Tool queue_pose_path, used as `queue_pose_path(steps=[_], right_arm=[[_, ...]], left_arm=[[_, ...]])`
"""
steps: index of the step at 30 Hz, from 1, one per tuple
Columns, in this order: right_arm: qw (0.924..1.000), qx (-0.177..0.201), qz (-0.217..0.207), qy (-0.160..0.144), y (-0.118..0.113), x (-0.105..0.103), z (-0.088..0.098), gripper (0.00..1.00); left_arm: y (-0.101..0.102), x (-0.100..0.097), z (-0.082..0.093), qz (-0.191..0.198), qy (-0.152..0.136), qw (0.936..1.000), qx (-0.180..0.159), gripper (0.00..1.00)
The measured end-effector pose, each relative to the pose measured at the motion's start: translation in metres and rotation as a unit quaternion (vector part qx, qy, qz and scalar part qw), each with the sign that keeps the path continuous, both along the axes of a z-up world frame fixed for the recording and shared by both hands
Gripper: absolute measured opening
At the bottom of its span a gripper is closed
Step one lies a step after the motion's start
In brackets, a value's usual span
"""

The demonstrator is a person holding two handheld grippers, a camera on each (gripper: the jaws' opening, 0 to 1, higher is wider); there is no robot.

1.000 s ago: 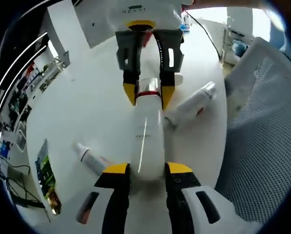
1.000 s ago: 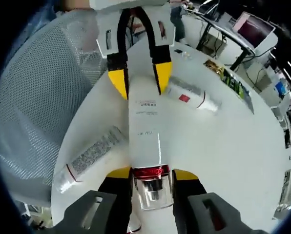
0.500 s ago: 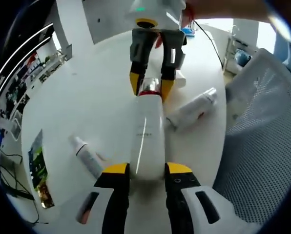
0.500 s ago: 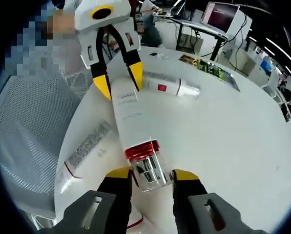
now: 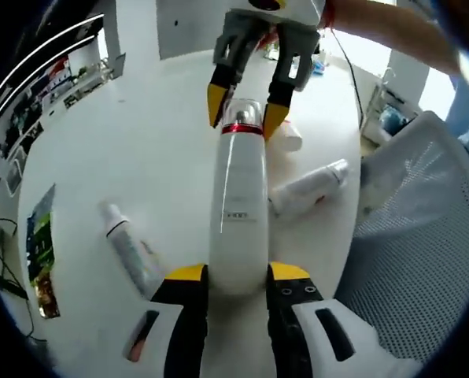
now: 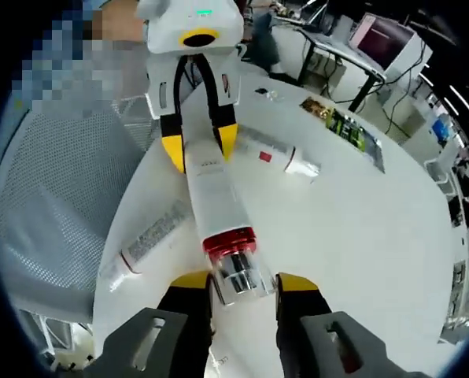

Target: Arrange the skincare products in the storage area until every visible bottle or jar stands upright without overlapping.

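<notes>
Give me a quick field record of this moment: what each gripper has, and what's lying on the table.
held item: tall white bottle with red collar and clear cap, lifted off the round white table
left gripper: shut on the bottle's base
right gripper: jaws around the clear cap
lying flat: white tube with silver cap; slim white tube
near table edge: green printed packet
beside table: white mesh chair

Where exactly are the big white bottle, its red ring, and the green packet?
big white bottle (image 5: 237,213), left gripper view, mid-body.
red ring (image 6: 229,241), right gripper view, neck band.
green packet (image 5: 40,240), left gripper view, its middle.
</notes>
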State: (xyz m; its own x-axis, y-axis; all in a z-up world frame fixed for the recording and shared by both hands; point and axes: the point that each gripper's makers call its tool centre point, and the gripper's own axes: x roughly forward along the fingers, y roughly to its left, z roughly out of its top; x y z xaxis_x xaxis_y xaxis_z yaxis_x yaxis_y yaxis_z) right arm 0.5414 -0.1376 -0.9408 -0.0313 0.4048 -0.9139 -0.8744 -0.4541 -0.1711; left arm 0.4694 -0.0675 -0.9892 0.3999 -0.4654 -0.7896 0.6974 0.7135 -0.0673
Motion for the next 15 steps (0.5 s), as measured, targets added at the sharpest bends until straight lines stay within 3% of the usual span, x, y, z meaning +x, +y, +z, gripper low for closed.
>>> queue_pose_path(steps=[5, 10, 15], right_arm=[[0.9998, -0.003, 0.021, 0.003, 0.007, -0.014, 0.026, 0.24], [0.9982, 0.023, 0.056, 0.002, 0.025, -0.036, 0.057, 0.23], [0.9966, 0.032, 0.076, -0.009, 0.037, -0.051, 0.069, 0.22]], left_arm=[[0.000, -0.003, -0.003, -0.007, 0.002, 0.9999, 0.008, 0.27], [0.000, -0.005, -0.007, -0.025, -0.008, 0.9994, 0.023, 0.27], [0.000, -0.005, -0.006, -0.028, -0.014, 0.9992, 0.026, 0.27]])
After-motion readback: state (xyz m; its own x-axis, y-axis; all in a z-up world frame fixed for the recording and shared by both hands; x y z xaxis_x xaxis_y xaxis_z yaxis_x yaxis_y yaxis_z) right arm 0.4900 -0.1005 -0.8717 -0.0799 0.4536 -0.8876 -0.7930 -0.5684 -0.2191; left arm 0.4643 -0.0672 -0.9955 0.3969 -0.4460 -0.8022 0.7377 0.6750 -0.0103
